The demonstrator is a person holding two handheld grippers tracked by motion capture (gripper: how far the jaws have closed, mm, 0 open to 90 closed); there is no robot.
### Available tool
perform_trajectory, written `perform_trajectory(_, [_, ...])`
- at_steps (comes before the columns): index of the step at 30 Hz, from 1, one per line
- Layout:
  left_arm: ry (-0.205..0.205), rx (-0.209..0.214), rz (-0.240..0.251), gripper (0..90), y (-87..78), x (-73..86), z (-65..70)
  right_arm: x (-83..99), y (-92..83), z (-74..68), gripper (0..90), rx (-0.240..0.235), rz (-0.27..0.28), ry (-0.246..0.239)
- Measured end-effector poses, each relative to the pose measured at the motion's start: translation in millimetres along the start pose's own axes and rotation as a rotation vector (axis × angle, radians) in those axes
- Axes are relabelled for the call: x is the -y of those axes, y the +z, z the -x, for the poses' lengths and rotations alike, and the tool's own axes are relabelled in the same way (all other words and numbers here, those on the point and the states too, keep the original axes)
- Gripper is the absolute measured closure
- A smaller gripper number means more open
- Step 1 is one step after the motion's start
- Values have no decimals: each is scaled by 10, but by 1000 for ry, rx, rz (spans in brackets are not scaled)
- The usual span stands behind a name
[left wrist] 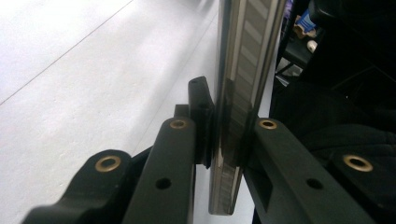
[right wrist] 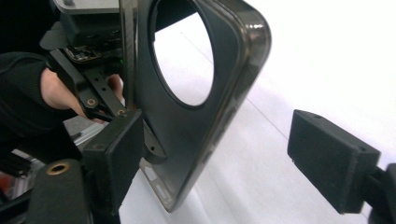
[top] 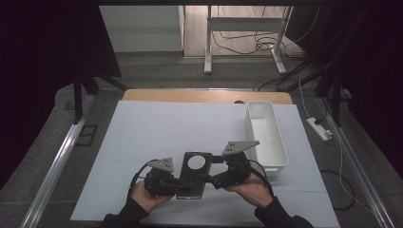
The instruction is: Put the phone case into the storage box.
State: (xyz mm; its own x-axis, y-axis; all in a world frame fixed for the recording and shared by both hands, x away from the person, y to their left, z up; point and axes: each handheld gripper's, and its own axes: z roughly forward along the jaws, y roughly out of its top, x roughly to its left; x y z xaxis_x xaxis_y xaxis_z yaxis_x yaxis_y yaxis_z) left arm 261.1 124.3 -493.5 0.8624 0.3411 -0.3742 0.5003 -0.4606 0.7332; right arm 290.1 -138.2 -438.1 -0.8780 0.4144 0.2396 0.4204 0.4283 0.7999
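Above the table [top: 142, 128], my left claw [top: 183, 182] clamps the phone case [top: 194, 173]; my right claw [top: 210, 181] gapes, unclenched, so the case could twist loose.

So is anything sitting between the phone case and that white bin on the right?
Nothing visible. The phone case is clamped in the left gripper, and the right gripper stands open around its other edge. Bare white table runs from there to the white bin.
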Motion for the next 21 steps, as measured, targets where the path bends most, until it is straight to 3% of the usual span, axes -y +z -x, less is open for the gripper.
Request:
perform_trajectory(7, [2,-67,-4,843,-16,-8,10,-21,-41,11,118,29,-19,11])
perform_trajectory(12, [-17,-113,-1,842,-25,-7,12,-25,-54,19,8,106,-27,9])
perform_trajectory(15, [-23,-141,-5,842,-31,-7,11,-23,-72,37,0,157,-22,10])
perform_trajectory(21, [-42,-184,-14,842,-30,-5,9,-15,-88,71,0,182,-23,23])
